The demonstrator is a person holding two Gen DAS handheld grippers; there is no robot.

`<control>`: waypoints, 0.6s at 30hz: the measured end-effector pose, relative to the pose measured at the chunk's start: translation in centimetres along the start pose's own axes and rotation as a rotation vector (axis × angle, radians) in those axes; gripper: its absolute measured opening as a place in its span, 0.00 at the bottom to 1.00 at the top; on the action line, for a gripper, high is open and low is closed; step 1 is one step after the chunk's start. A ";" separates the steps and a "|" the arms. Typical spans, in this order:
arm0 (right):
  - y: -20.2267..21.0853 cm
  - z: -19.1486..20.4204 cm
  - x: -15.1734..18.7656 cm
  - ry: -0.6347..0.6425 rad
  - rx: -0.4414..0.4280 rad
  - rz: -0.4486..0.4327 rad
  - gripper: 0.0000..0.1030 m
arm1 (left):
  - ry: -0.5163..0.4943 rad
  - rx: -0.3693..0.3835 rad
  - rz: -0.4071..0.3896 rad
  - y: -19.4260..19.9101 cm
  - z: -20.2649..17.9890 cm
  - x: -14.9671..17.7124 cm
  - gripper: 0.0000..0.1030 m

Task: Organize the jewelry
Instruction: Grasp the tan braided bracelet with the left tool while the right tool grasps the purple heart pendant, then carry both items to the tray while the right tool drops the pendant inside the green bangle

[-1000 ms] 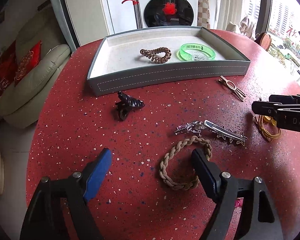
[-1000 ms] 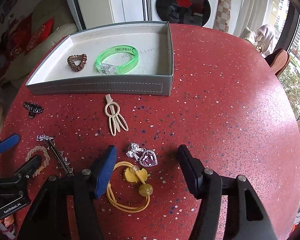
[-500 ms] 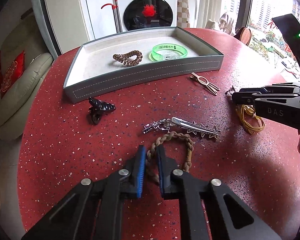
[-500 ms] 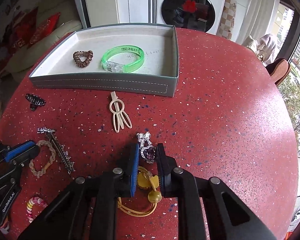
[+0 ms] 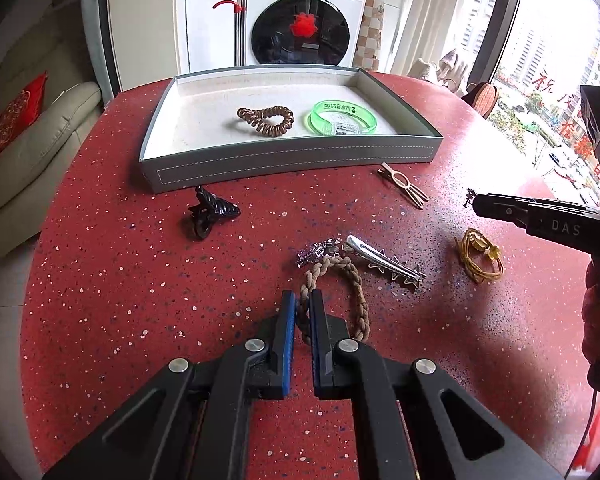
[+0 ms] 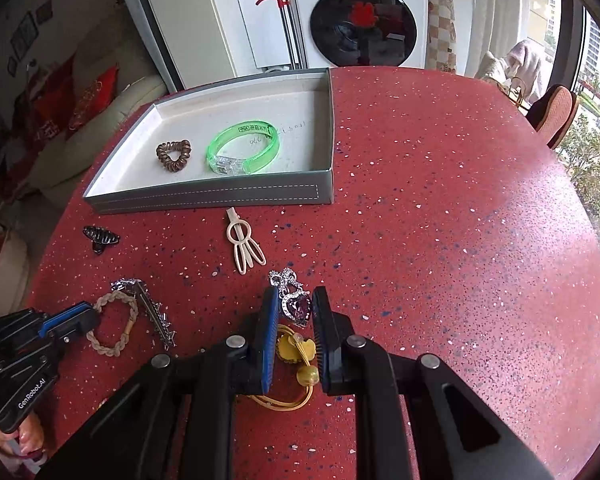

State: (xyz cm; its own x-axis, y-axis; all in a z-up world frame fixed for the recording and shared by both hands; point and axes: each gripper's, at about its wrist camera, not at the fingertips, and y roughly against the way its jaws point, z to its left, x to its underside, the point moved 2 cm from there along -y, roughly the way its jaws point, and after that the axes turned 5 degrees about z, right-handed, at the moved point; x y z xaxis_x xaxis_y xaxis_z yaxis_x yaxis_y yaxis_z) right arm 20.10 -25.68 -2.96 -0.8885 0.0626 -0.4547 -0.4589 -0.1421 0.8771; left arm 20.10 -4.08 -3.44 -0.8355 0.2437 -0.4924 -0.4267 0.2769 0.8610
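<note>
Both grippers have just clamped shut, the left gripper (image 5: 303,312) pinching the braided bracelet (image 5: 342,286) and the right gripper (image 6: 294,314) the purple heart brooch (image 6: 294,304), both near the tray (image 5: 284,160), ready for lifting.

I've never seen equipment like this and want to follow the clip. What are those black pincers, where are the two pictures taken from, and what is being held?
A person holds a hand-held pincer tool in each hand; a camera on each looks along its fingers. The left gripper is shut on a braided bracelet. The right gripper is shut on a purple heart pendant. On the red table sit a grey tray holding a green bangle and spiral hair tie, plus loose clips.
</note>
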 end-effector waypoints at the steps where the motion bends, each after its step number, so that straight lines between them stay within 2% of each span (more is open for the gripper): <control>1: 0.2 0.0 0.0 -0.003 -0.008 -0.003 0.18 | 0.003 0.005 -0.005 0.2 0.1 -0.2 0.25; 14: 2.6 1.6 -0.9 -0.003 -0.071 -0.046 0.18 | 0.017 0.036 -0.091 4.4 0.8 -2.4 0.25; 18: 3.0 2.1 -1.9 0.003 -0.085 -0.058 0.18 | 0.005 0.014 -0.126 5.4 1.2 -4.0 0.25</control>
State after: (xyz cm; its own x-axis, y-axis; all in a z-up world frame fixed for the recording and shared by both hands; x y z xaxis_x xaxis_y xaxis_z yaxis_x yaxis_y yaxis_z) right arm 20.40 -24.16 0.87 -0.8606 0.0703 -0.5044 -0.5065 -0.2216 0.8333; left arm 21.54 -2.47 3.01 -0.7770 0.2016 -0.5963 -0.5240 0.3177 0.7902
